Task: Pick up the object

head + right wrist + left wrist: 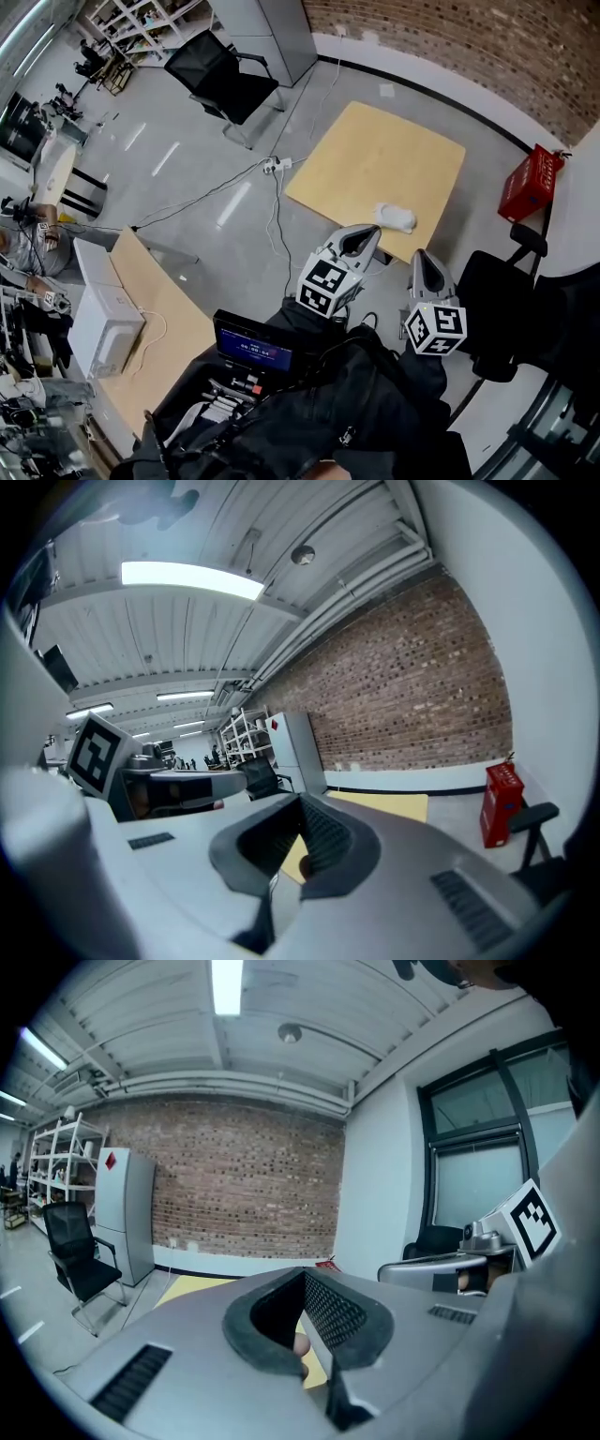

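The white object point(396, 217) lies on the yellow counter point(375, 150), close to its near edge and toward the right side. Nothing is touching it. The person holds both grippers up, on the near side of the counter. In the head view the left gripper point(367, 236) points at the counter's near edge, and its tip shows just beside the white object. The right gripper point(423, 257) is to the right of it and a bit nearer to the person. In the left gripper view, the left gripper point(307, 1321) has its fingers point(342, 1312) pressed together, and they hold nothing. A bit of yellow counter shows through the small gap behind the tips. In the right gripper view, the right gripper point(302, 844) also has its fingers point(328, 841) pressed together, and they too hold nothing. A red box point(530, 183) stands on the floor to the right of the counter. A black chair point(225, 80) stands far off to the left.
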`<control>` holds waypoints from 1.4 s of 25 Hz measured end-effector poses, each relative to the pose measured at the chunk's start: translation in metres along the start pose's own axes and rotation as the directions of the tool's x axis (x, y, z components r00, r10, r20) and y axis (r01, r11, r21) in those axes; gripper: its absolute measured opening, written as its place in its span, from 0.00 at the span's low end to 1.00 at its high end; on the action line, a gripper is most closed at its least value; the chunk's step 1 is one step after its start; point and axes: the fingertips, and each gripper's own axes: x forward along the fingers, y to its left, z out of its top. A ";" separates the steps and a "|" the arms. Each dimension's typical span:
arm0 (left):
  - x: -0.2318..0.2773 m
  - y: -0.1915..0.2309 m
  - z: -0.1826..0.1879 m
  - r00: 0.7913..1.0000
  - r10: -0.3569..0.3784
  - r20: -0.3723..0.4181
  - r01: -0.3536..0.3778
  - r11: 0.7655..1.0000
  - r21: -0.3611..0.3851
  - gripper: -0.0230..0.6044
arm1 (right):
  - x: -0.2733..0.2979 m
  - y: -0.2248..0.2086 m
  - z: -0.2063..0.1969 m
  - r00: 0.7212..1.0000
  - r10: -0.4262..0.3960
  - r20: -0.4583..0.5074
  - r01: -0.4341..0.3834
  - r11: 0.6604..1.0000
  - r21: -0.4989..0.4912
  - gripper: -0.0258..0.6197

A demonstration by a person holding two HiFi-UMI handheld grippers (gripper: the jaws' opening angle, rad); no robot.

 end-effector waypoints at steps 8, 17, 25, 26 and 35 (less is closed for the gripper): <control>0.001 0.020 -0.007 1.000 0.007 -0.003 -0.007 0.999 -0.038 0.03 | 0.012 0.000 -0.015 0.998 -0.039 -0.056 0.036 0.998 -0.043 0.05; 0.016 0.063 -0.065 0.993 0.086 -0.078 -0.095 0.990 -0.108 0.03 | 0.048 -0.016 -0.081 0.978 -0.044 -0.203 0.029 0.997 -0.076 0.05; 0.038 0.103 -0.161 0.964 0.106 -0.246 -0.155 0.970 -0.187 0.03 | 0.100 -0.049 -0.160 0.940 -0.091 -0.327 0.039 0.986 -0.163 0.05; 0.041 0.110 -0.173 0.958 0.105 -0.265 -0.159 0.968 -0.192 0.03 | 0.109 -0.053 -0.171 0.935 -0.096 -0.341 0.035 0.983 -0.179 0.05; 0.036 0.119 -0.226 0.923 0.094 -0.374 -0.196 0.950 -0.244 0.03 | 0.128 -0.063 -0.215 0.891 -0.099 -0.443 -0.012 0.970 -0.241 0.05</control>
